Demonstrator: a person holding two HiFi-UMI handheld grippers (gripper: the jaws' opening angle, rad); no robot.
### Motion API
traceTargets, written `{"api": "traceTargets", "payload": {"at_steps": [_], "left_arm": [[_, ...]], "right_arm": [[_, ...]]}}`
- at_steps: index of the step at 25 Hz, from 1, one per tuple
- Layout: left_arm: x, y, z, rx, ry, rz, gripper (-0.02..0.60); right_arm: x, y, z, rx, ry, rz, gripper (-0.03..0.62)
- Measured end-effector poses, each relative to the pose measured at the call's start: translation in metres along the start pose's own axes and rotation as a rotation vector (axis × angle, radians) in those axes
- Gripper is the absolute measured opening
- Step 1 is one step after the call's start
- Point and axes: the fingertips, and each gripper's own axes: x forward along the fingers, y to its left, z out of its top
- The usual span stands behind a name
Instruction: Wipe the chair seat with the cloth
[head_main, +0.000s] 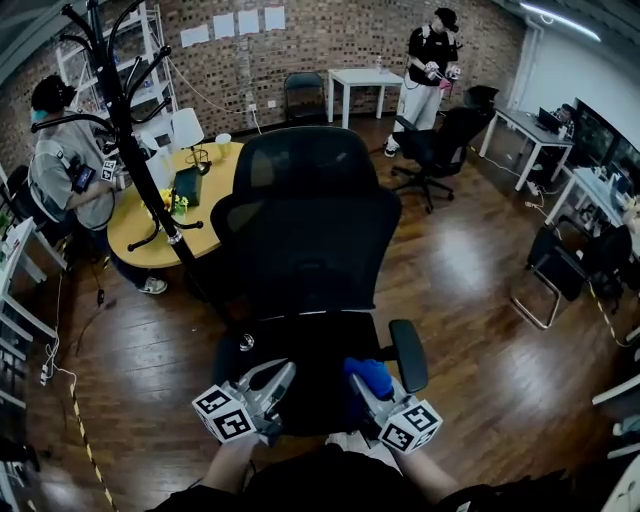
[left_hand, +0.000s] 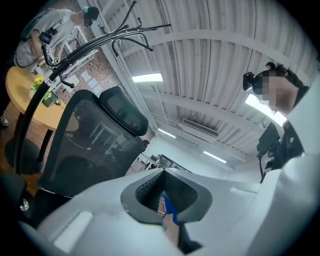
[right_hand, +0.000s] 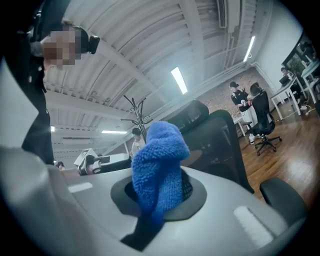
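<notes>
The right gripper pinches a blue cloth. Only the head view shows the chair seat beneath it. The left gripper, alongside, is pressed together and empty.

Both grippers were held low and close in front of the body, side by side, their tips angled slightly toward each other. The left gripper had its jaws pressed together with nothing between them. The right gripper had its jaws clamped on a blue cloth.
</notes>
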Motion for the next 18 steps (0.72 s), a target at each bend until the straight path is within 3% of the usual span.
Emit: {"api": "traceTargets", "payload": {"at_steps": [8,18], "left_arm": [[-0.058,-0.039,-0.032,-0.018,0.023,-0.030,-0.009],[-0.123,-0.082,-0.071,-0.006,0.057,-0.014,-0.009]], "right_arm": [[-0.037,0.060,-0.019,0.023,-0.049,-0.061,0.035],[-0.086,0.114,-0.053,0.014,-0.012,-0.063,0.035]]}}
